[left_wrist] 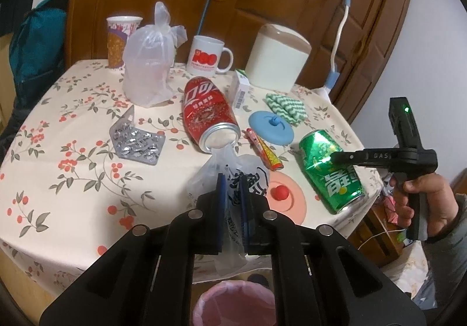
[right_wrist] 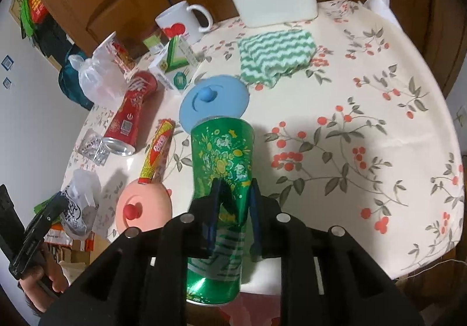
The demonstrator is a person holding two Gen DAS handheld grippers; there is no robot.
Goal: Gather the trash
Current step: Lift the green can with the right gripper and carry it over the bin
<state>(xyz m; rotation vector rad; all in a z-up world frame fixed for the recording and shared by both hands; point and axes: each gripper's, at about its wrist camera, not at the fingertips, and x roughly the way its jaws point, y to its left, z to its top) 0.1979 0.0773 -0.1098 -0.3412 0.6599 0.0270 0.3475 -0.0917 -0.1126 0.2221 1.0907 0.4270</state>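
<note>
Bin (left_wrist: 238, 301), pink-lined, sits below the table edge, directly under my left gripper (left_wrist: 233, 197), which pinches a printed plastic bag (left_wrist: 233, 180). My right gripper (right_wrist: 235, 203) clamps the dented green can (right_wrist: 221, 180), long axis along the fingers, farther right of the bin. The mug (left_wrist: 208, 56) reads "100".

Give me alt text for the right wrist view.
The right claw grips a dented green soda can over a floral tablecloth. Behind lie a blue lid, a red can on its side and a white mug.
</note>
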